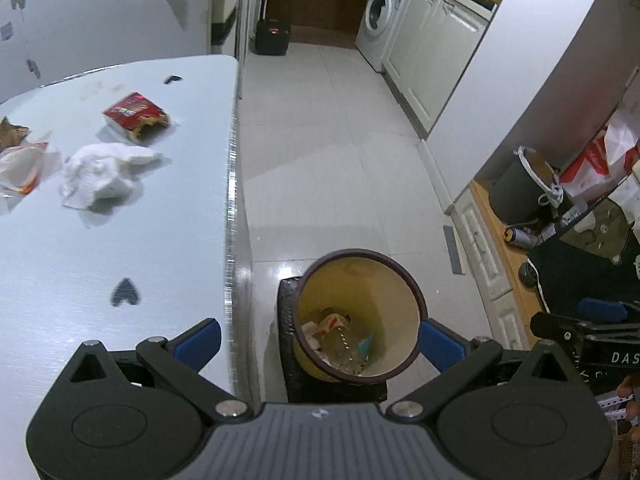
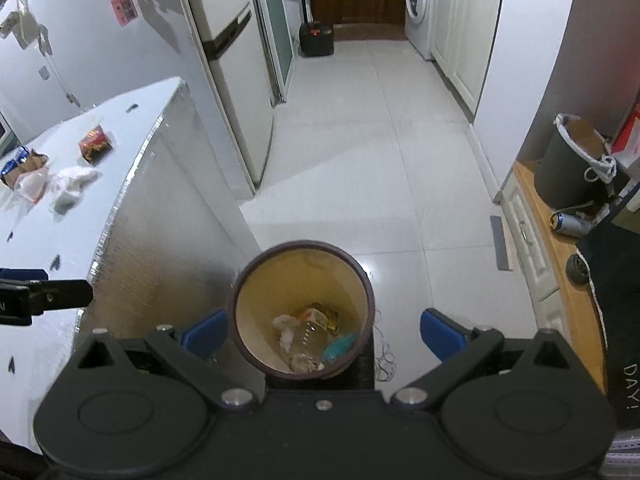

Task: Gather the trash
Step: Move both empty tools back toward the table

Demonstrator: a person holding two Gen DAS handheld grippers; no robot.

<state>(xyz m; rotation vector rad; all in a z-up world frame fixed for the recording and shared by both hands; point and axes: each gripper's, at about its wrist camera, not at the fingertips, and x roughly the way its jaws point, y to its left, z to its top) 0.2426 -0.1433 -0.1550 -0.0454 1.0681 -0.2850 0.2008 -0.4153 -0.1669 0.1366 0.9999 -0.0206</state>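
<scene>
Both claws, left (image 1: 319, 338) and right (image 2: 323, 332), are spread wide over the bin (image 2: 303, 308); its contents are hard to identify, and a bag (image 1: 18, 170) is cut off at the tabletop (image 1: 120, 248) edge.

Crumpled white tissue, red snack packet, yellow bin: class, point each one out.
Crumpled white tissue (image 1: 106, 174), left wrist view, its bunched middle.
Red snack packet (image 1: 136, 116), left wrist view, its red top face.
Yellow bin (image 2: 264, 292), right wrist view, its bare inner wall.

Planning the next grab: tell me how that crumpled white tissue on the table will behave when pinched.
The crumpled white tissue looks soft and floppy, so it should compress between fingers. Probably very light; a push may just slide it across the smooth table.
</scene>
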